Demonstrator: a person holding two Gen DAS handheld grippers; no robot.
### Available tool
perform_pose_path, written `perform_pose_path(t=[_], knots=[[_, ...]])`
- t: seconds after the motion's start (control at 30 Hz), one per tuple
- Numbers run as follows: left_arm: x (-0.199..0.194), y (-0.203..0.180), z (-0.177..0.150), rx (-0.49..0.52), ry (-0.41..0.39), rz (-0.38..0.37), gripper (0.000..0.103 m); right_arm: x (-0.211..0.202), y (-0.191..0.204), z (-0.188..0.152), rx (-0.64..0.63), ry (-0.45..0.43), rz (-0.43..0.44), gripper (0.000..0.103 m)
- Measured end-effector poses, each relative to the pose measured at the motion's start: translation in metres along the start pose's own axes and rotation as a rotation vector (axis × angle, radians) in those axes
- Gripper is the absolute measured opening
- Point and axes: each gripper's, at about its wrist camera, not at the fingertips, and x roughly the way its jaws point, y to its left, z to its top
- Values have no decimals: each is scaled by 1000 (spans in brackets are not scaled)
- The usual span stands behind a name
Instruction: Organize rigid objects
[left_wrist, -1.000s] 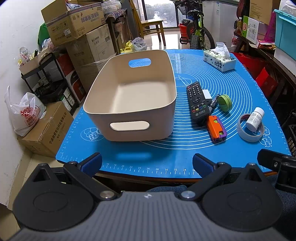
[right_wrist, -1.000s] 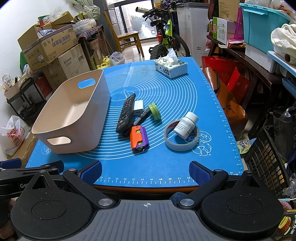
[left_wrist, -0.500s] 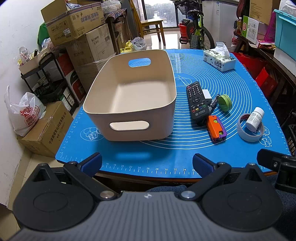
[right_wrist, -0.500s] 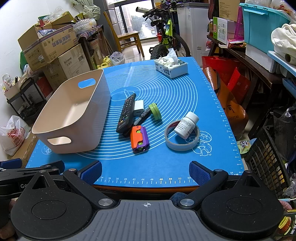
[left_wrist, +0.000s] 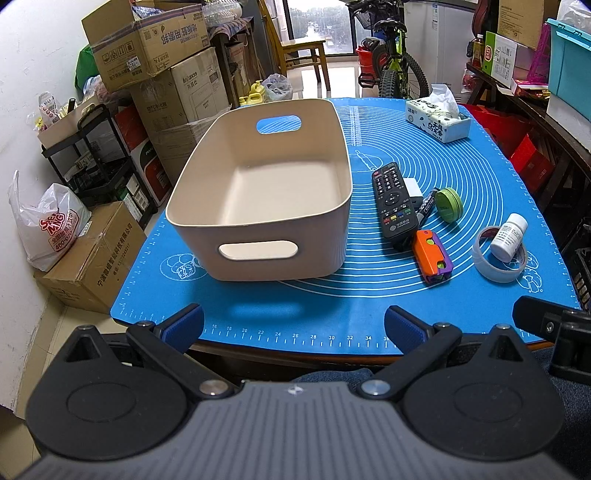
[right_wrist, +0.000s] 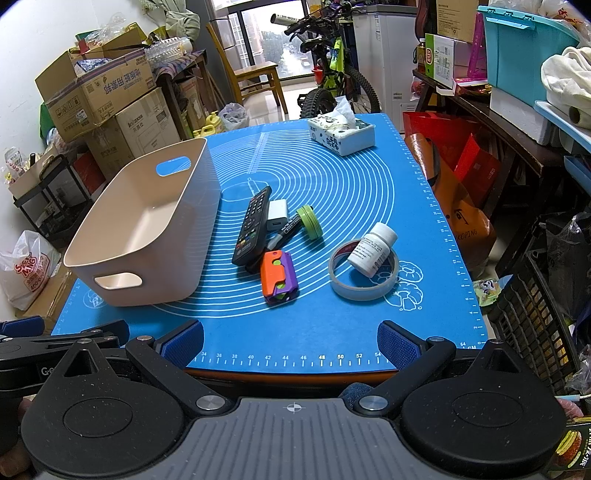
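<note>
Nothing has shifted since a second ago: both grippers hang at the near edge with every item in its old spot, so sorting has not begun. The remote (right_wrist: 254, 227), a slim black slab of rubbery buttons, lies just right of the bin (left_wrist: 258, 192), beside a small white charger (right_wrist: 277, 215), a dark marker (right_wrist: 286, 232) and a green round tin (right_wrist: 309, 222) on its edge. Nearer sits a blocky orange-and-purple plastic toy (right_wrist: 277, 277), and a white pill bottle (right_wrist: 373, 249) leans inside a clear tape ring (right_wrist: 364, 290). The bin is smooth beige plastic with rounded corners and slot handles, and holds nothing. A blue mat (right_wrist: 332, 177) covers the tabletop; a tissue pack (right_wrist: 341, 133) rests far back. The left gripper (left_wrist: 293, 326) and right gripper (right_wrist: 290, 338) both have their jaws spread wide, holding nothing.
</note>
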Motion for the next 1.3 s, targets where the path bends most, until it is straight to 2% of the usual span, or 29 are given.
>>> perform_pose_path(t=[0.83, 1.03, 1.2, 1.3], knots=[[2, -4, -1, -14, -4, -2, 102, -3, 4, 1, 21, -11, -1, 100], [-6, 15, 19, -50, 0, -11, 102, -1, 0, 13, 50, 26, 38, 100], [-15, 30, 44, -54, -51, -7, 103, 1, 6, 30, 34, -14, 38, 100], [-14, 36, 64, -22, -45, -8, 102, 5, 8, 44, 40, -37, 43, 100]])
